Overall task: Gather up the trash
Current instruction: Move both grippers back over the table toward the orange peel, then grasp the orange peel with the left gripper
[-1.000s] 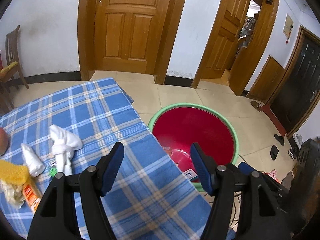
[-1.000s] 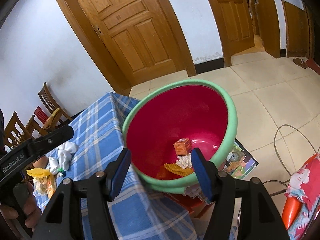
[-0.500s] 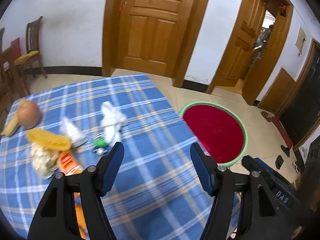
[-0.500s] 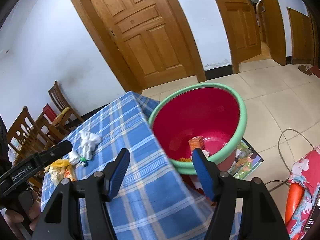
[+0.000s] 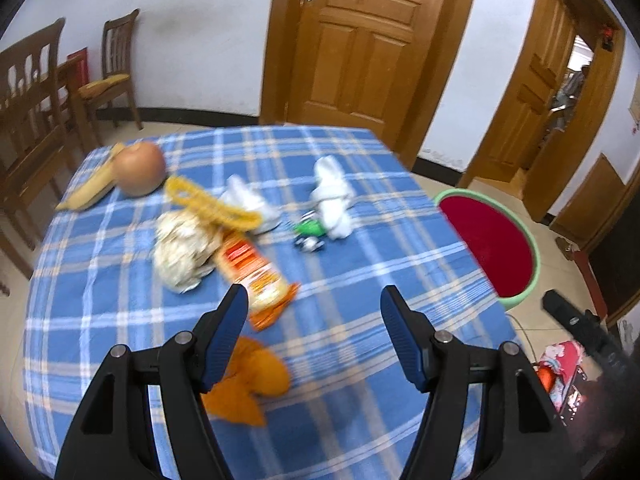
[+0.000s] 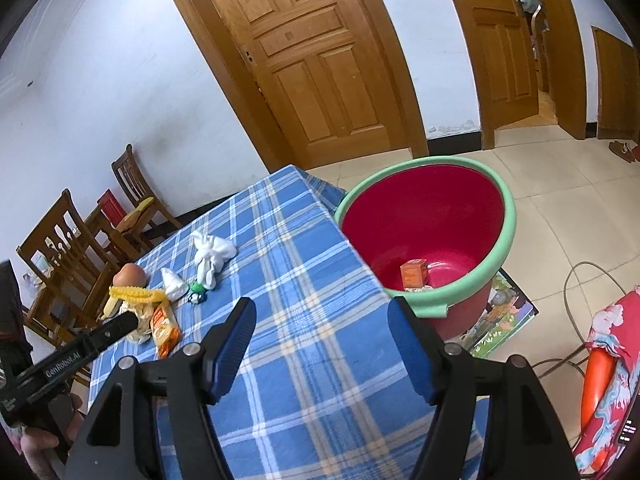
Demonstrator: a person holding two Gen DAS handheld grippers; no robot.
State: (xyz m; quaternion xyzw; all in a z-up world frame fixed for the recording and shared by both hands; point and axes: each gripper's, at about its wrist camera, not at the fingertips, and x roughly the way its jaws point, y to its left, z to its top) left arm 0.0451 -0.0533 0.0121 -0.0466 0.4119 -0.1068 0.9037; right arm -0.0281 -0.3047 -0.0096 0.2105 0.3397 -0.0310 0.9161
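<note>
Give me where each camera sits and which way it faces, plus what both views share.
Left wrist: on the left gripper, looking down across the table at the trash; its open fingers show.
Right wrist: on the right gripper, facing the table edge and basin; its open fingers, the left gripper and a hand show.
Shared: table, white rag, orange wrapper, basin.

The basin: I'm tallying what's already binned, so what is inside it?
In the basin, an orange box stands on the bottom with something pale beside it. The near rim hides the rest of the bottom.
</note>
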